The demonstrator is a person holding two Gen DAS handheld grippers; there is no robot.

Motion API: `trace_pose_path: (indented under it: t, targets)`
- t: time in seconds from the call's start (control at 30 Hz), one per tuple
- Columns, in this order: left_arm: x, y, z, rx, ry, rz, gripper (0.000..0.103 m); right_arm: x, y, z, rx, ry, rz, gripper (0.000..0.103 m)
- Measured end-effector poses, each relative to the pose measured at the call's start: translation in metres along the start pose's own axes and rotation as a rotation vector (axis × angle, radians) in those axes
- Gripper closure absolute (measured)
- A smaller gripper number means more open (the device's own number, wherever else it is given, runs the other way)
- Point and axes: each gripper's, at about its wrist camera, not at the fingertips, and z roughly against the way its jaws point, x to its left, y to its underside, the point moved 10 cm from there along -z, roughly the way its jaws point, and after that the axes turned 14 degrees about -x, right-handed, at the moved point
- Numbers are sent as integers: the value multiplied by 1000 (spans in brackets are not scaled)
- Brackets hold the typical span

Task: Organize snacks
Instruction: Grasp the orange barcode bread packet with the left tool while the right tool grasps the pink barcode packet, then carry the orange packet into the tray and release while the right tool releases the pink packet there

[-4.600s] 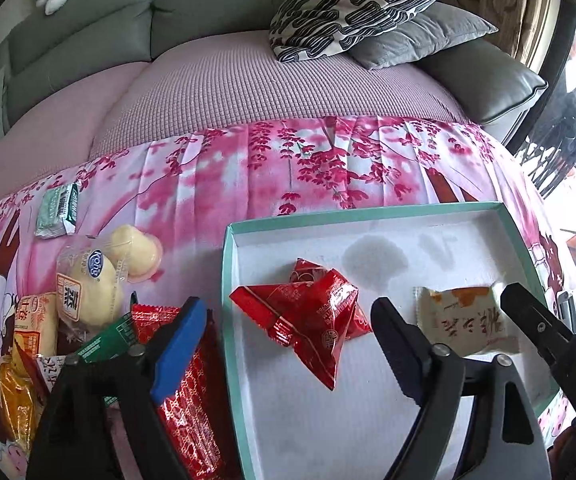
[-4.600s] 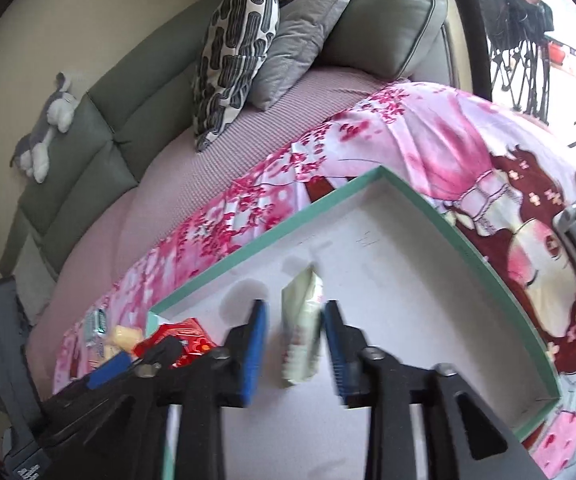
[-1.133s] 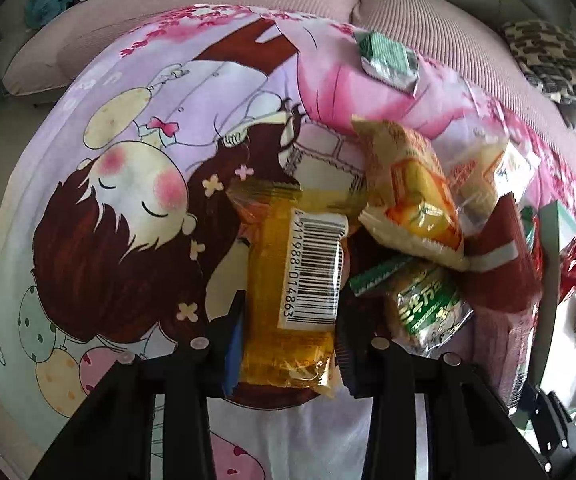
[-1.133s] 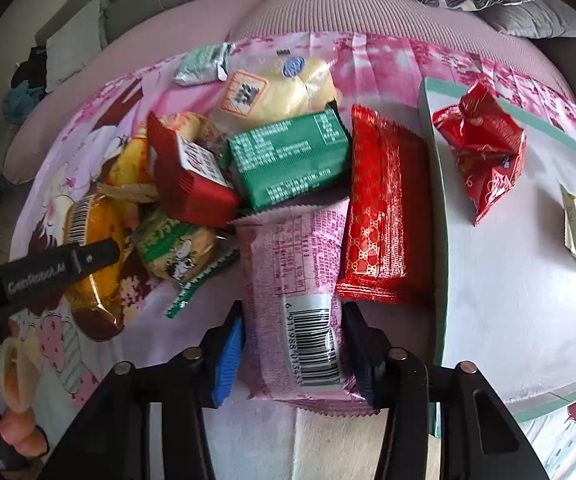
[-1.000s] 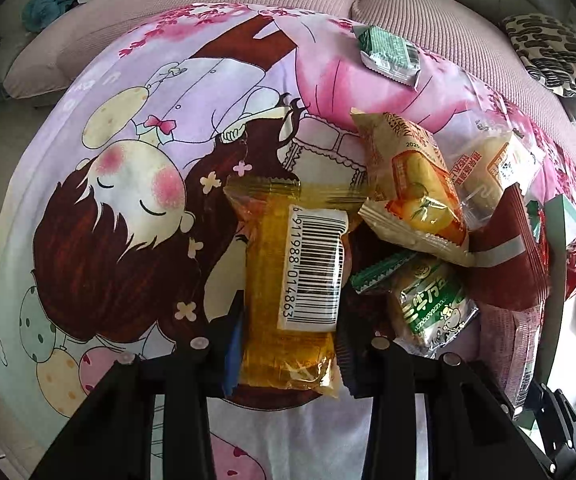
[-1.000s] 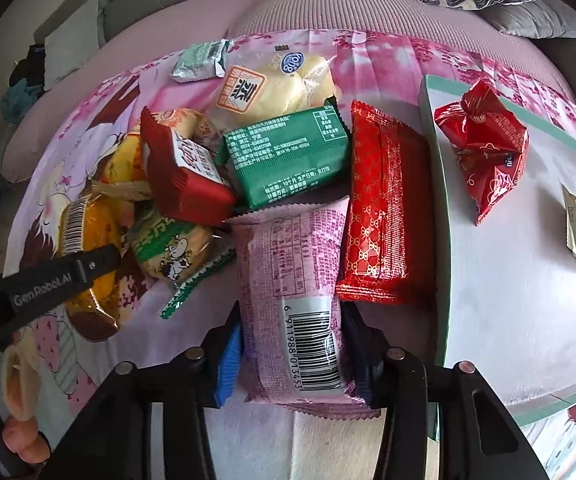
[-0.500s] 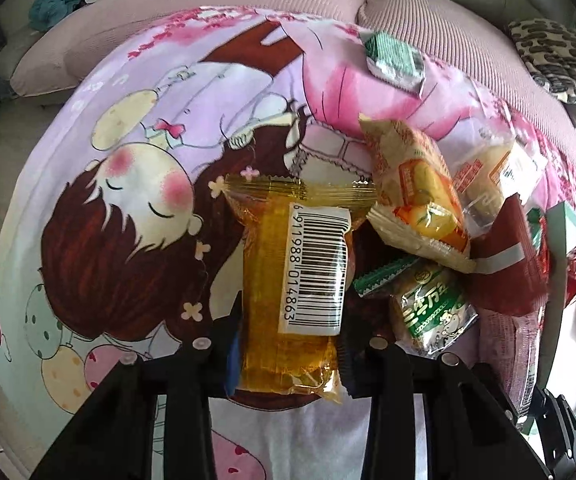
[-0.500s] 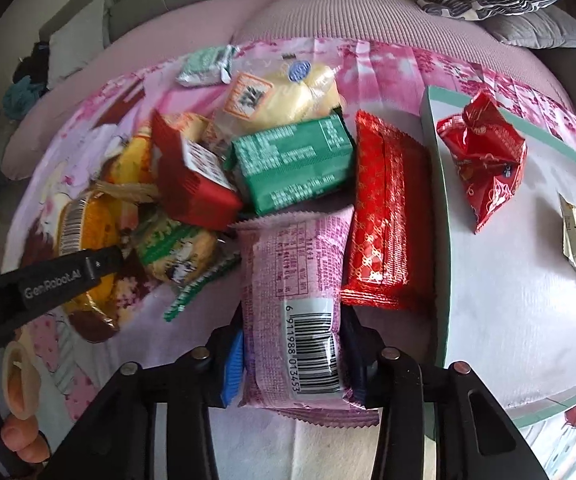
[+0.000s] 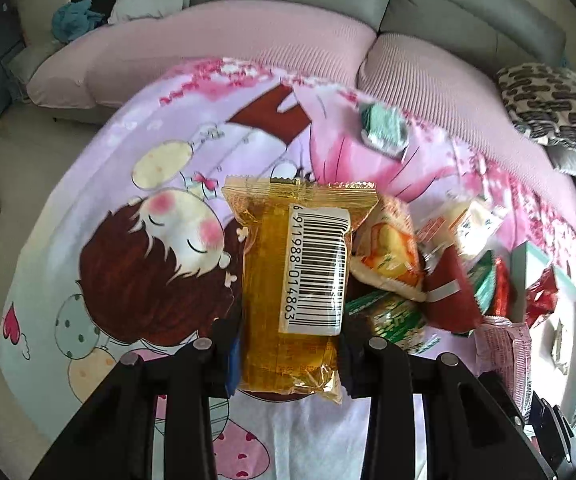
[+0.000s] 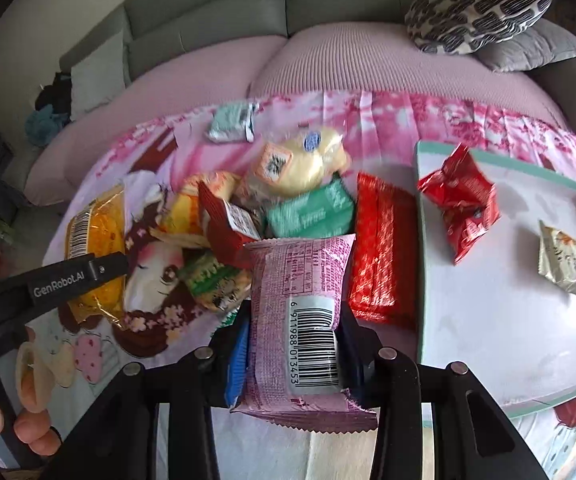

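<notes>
My left gripper [image 9: 290, 354] is shut on a yellow snack pack [image 9: 294, 280] with a barcode and holds it lifted above the cloth; the same pack shows in the right wrist view [image 10: 95, 240]. My right gripper [image 10: 294, 354] is shut on a pink snack pack [image 10: 300, 304], also lifted. A pile of snacks [image 10: 283, 208] lies on the pink cartoon cloth [image 9: 147, 200]. The teal-rimmed white tray [image 10: 420, 240] at the right holds a red pack [image 10: 464, 204] and a small beige pack [image 10: 560, 260].
A long red pack [image 10: 382, 248] lies beside the tray's left rim. A small green-white pack [image 10: 231, 122] lies apart at the far side of the cloth. A sofa with cushions [image 10: 480, 4] runs behind. The left gripper's body [image 10: 59, 280] crosses the right wrist view.
Both grippers have risen with their packs: the yellow pack and the pink pack are lifted off the pile and the cloth looks farther away.
</notes>
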Motion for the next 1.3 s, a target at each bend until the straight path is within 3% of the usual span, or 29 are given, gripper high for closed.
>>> trace_pose_path:
  t: [0.27,0.53,0.67,0.9,1.3]
  targets:
    - [-19,-8,26,-60,46,-24,64,-5,-11,21,-53,-7,-28,61]
    - [-60,1,34,-58,108,-99,64,-29,-17,29,-67,23,-73,61]
    - [-86,9,39,-64,136,-163,64,-67,-21,35,-78,87,-135,61]
    - [-151,36,47,-31,259,-274,64,-153,-18,52,-91,264,-275,61]
    - [-240,87,56,16,392,-473,64,-246,1,79,-106,420,-440,61]
